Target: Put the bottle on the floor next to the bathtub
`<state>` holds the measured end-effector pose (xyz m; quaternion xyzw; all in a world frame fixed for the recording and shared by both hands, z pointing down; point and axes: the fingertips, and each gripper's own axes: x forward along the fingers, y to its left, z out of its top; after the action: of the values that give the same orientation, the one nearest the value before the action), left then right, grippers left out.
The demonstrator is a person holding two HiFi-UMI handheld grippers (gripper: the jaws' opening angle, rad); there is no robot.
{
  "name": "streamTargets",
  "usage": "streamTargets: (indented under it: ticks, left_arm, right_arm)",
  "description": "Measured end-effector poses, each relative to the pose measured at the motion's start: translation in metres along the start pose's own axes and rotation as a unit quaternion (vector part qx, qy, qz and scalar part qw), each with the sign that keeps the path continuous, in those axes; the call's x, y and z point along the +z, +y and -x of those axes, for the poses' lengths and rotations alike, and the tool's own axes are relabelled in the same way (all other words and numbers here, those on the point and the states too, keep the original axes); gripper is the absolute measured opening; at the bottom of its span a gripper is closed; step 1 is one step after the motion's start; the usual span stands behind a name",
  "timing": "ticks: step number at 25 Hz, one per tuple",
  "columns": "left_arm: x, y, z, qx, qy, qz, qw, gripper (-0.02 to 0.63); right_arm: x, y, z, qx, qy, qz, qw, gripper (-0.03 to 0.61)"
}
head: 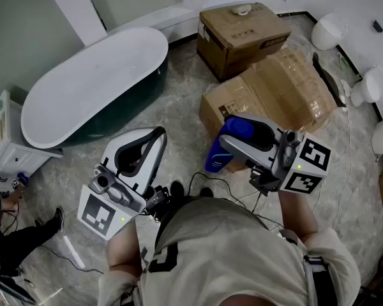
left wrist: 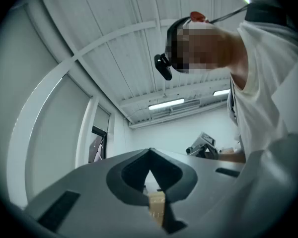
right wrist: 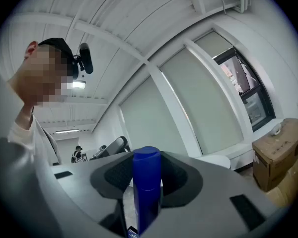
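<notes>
The right tool is pinching the blue bottle by its upper body, cap up, and holds it off the floor – over the spot just in front of the person, close against the nearer cardboard box. From the right gripper view the bottle stands upright between the jaws. The left tool has its jaws pressed together on nothing.

What worries me is the grip: a smooth, round bottle caught high up could swing or slide out during the carry to the bathtub, which lies at ten o'clock, well apart from the bottle. A black cable loops across the floor by the feet – a snag or a trip there would jolt the hand. A tall, narrow bottle may also tip if it is let go before its base sits flat.

The tub looks bare and white inside. The far box at one o'clock is closed, with a small white object on its lid; the nearer box is taped shut, contents hidden. The bottle is opaque and capped, so I cannot tell how full it is.
</notes>
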<state>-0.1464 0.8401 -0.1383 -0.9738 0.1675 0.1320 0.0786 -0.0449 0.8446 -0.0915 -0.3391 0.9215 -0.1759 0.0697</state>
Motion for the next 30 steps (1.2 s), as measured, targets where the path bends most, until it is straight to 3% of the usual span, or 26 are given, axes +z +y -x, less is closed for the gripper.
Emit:
streamTargets:
  ticks: [4,8,11,15,21,25,30]
  left_arm:
    - [0.002,0.01,0.026,0.02,-0.012,0.035,0.9991,0.057]
    - [-0.023,0.012,0.036,0.025,0.027,0.075,0.9965,0.057]
    - [-0.038,0.009,0.029,0.023,0.059,0.07,0.9956,0.057]
    - [-0.044,-0.002,0.01,-0.003,0.07,0.067,0.9953,0.057]
    - [-0.052,-0.023,-0.003,-0.008,0.088,0.078,0.993,0.057]
    - [-0.054,-0.039,-0.013,-0.019,0.101,0.074,0.992,0.057]
    - [-0.057,-0.047,-0.022,0.002,0.118,0.049,0.9918,0.057]
  right_arm:
    - [0.0,0.003,-0.016,0.004,-0.007,0.001,1.0,0.163]
    - [-0.005,0.002,-0.018,-0.009,-0.002,0.011,1.0,0.163]
    - [-0.008,0.005,-0.013,-0.024,-0.002,0.026,0.999,0.163]
    - [-0.013,0.004,0.0,-0.048,0.005,0.042,0.998,0.163]
    - [-0.014,0.015,0.021,-0.03,-0.019,0.019,0.999,0.163]
    - [-0.018,0.013,0.037,-0.045,-0.018,0.033,0.998,0.163]
    - [-0.027,0.004,0.053,-0.056,-0.013,0.039,0.998,0.163]
